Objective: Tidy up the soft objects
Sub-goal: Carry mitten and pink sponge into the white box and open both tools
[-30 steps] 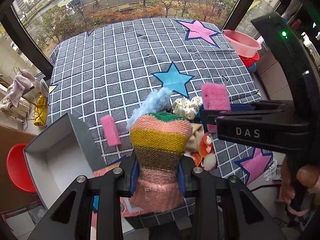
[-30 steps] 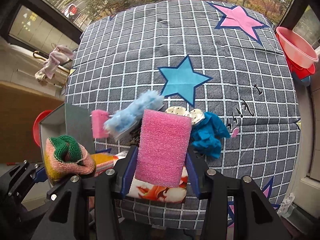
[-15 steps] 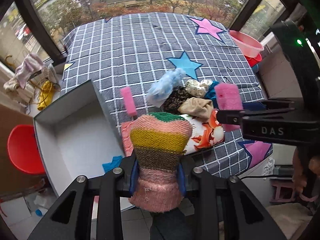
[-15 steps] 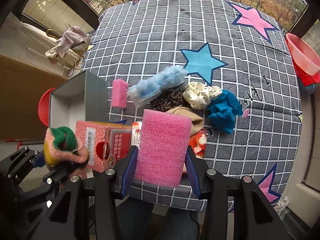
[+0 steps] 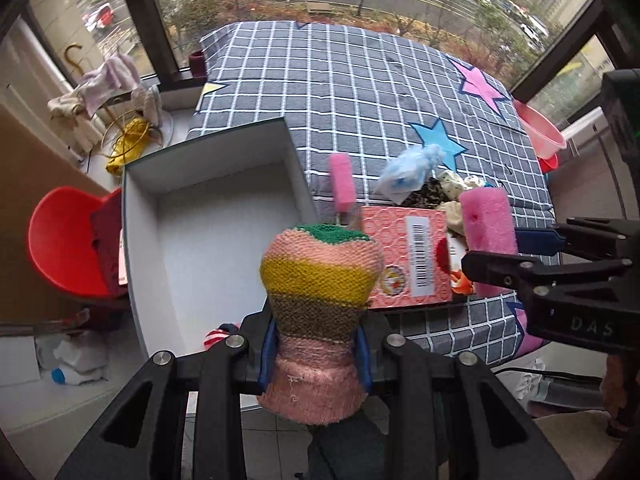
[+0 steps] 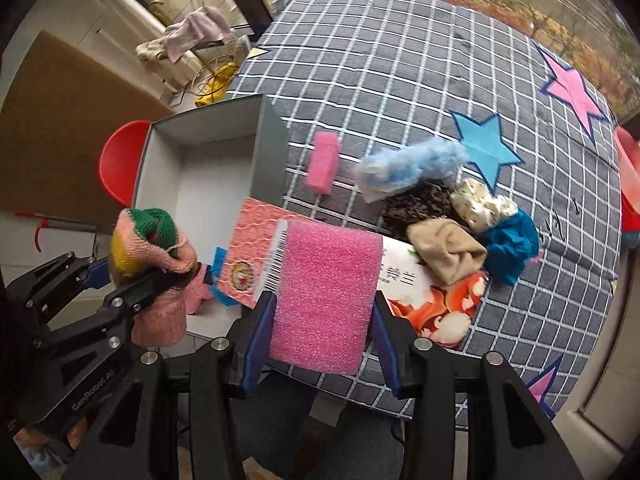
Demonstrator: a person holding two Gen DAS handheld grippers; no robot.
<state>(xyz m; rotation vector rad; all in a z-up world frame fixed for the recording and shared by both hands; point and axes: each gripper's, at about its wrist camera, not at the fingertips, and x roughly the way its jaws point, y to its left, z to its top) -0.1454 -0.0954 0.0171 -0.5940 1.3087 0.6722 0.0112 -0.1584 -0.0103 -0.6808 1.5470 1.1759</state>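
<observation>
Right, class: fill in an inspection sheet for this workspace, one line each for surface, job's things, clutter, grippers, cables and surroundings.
Surface: table under a grey checked cloth with star patches.
Job's things: open box at the table's left edge; small pink sponge, blue fluffy piece, beige cloth, spotted scrunchie and teal cloth lie on the cloth.
Clutter: pink packet near the box.
Grippers: left gripper shut on knitted pouch; right gripper shut on pink sponge.
Cables: nothing seen.
Surroundings: window, red chair, pink basin.
</observation>
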